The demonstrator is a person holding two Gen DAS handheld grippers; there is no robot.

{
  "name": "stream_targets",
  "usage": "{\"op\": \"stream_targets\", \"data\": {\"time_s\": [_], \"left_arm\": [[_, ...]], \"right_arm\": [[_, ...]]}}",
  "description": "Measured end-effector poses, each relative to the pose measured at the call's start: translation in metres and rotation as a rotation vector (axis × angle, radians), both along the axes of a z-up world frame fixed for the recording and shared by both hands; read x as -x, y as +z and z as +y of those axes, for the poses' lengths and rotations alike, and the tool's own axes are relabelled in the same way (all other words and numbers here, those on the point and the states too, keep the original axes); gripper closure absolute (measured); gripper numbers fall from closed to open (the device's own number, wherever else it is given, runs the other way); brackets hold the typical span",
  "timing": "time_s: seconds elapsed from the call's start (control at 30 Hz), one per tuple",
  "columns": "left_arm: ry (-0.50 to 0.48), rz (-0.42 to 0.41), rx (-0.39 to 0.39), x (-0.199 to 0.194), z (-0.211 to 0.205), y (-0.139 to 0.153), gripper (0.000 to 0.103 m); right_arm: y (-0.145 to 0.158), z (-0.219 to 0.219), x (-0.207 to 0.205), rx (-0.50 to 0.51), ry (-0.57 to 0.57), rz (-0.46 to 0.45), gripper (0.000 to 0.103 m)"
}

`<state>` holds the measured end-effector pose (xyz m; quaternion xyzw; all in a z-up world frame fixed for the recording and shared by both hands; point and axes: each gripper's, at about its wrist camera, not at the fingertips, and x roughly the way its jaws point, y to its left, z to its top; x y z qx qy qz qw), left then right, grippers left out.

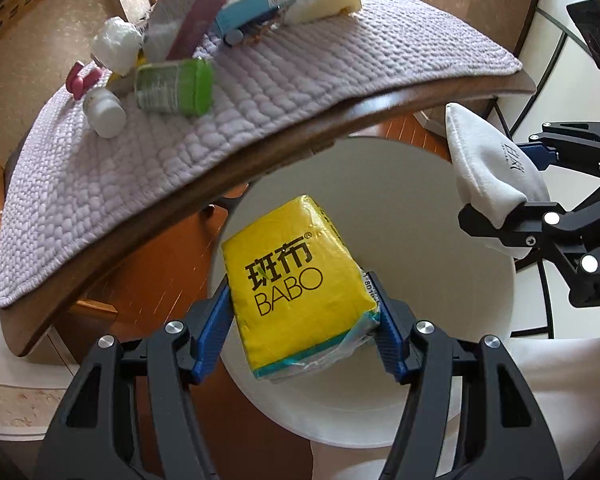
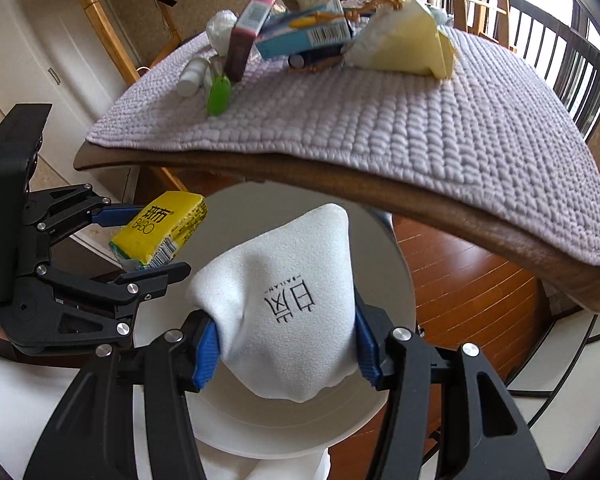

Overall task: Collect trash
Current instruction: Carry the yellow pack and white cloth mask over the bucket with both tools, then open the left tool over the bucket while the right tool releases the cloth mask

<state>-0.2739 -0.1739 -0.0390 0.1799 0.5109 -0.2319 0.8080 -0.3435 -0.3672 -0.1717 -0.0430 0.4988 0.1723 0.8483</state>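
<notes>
Both claws hold trash over the white bin.

The left claw (image 1: 304, 312) pinches a yellow BABO tissue pack (image 1: 296, 284) between its blue fingers, above the open white bin (image 1: 440, 208) on the wooden floor. Just beside it, the right claw (image 2: 288, 338) squeezes a soft white pouch (image 2: 284, 296) over the same bin. Behind them, the desk (image 1: 300, 120) carries a lilac quilted mat (image 1: 260, 80) with boxes, small bottles and a green container (image 1: 176, 86) piled near its far edge.

Both my wrist cameras look down, close over the white bin (image 1: 440, 208).
Each frame's upper half shares the quilted table (image 2: 420, 128).
</notes>
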Motion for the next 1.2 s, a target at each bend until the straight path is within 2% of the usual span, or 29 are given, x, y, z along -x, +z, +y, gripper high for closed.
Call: {"op": "stream_targets", "data": {"time_s": [0.27, 0.57, 1.2], "left_arm": [[0.009, 0.032, -0.024, -0.001, -0.002, -0.022, 0.039], [0.010, 0.046, -0.048, -0.020, -0.007, -0.036, 0.039], [0.003, 0.061, -0.058, -0.017, -0.008, -0.053, 0.039]], "right_arm": [[-0.027, 0.008, -0.009, 0.005, -0.009, 0.047, 0.049], [-0.060, 0.013, -0.020, 0.007, -0.043, 0.089, 0.049], [-0.056, 0.001, -0.034, 0.009, -0.055, 0.093, 0.049]]}}
